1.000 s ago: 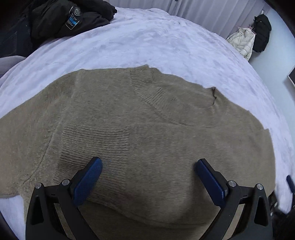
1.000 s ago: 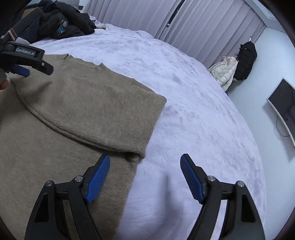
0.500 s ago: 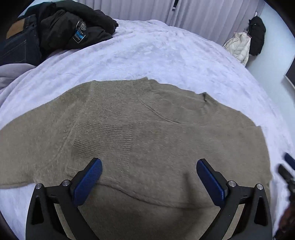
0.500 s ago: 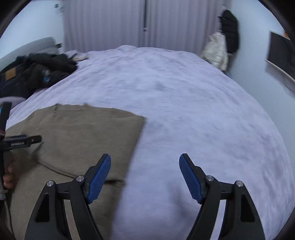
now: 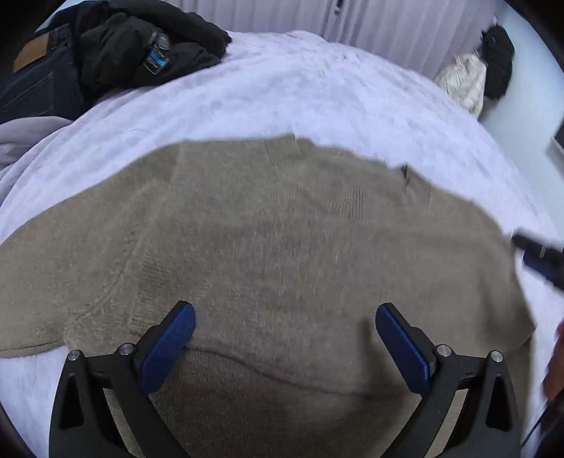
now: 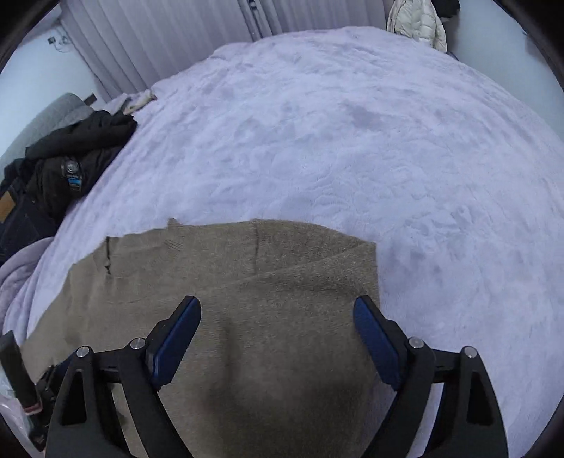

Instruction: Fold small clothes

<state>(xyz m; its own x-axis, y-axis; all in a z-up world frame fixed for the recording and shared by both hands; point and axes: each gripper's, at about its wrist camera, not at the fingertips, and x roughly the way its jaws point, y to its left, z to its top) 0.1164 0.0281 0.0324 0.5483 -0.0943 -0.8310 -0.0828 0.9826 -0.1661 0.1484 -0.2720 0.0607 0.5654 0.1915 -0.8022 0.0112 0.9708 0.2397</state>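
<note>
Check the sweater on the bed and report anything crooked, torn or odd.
Nothing looks damaged. The tan sweater lies flat on the lilac blanket, its right side folded over at a slant, so that edge runs diagonally. The dark mark near the collar seems to be a seam or crease; blur hides detail.

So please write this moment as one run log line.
stage: folding | sweater: flat on bed, sleeve folded in | left claw: open, empty | right claw: opening, empty

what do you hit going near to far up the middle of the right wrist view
right gripper, jaws opening with nothing between them → tan sweater → lavender blanket → pleated curtain
</note>
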